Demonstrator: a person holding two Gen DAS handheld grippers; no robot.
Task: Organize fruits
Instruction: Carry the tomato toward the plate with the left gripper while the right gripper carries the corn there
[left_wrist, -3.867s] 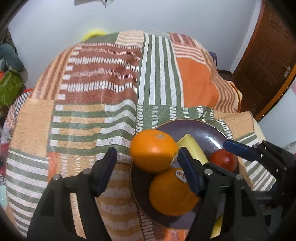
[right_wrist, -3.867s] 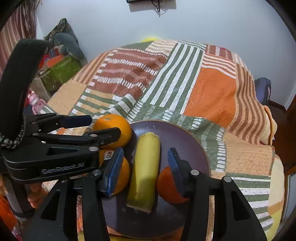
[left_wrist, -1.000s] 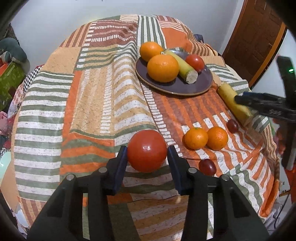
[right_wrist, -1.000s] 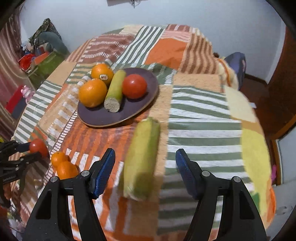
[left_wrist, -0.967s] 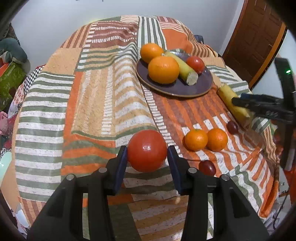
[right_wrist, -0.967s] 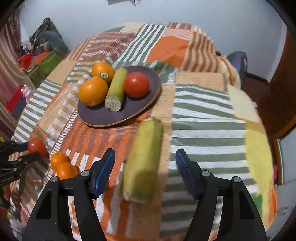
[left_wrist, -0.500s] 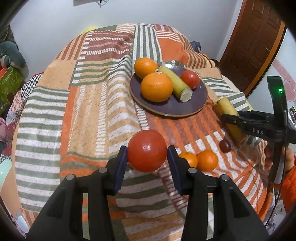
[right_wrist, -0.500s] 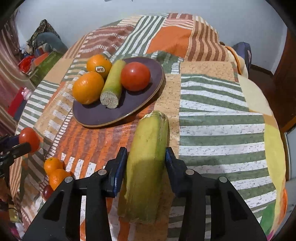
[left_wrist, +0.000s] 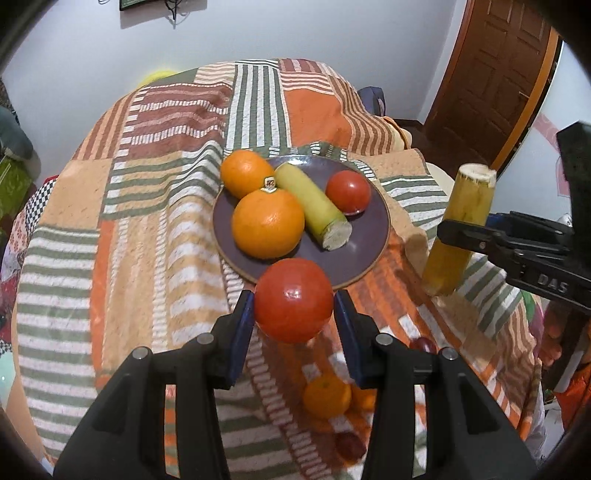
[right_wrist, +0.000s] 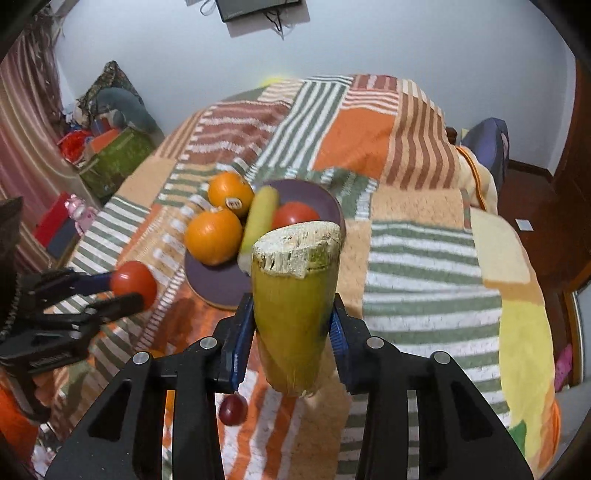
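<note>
The left claw (left_wrist: 294, 306) grips a tomato (left_wrist: 293, 300) low in the frame's centre, below the plate (left_wrist: 373, 236), while the right claw (right_wrist: 291, 325), just closed, clamps a yellow-green stalk (right_wrist: 293, 314) upright at centre.

right tongs (right_wrist: 291, 332): my pads just closed on the cane piece (right_wrist: 293, 306), held upright
left tongs (right_wrist: 125, 286): I grip a tomato (right_wrist: 133, 282)
plate (right_wrist: 221, 280): oranges, cane, tomato

I see a red tomato (left_wrist: 293, 300) between blue pads (left_wrist: 240, 332). A yellow-green cane piece (right_wrist: 293, 314) shows a pale cut end. The plate (left_wrist: 369, 236) is dark purple with a tan rim and carries two oranges (left_wrist: 267, 223). The patchwork cloth (left_wrist: 147, 206) has orange, green, white and brown stripes.
</note>
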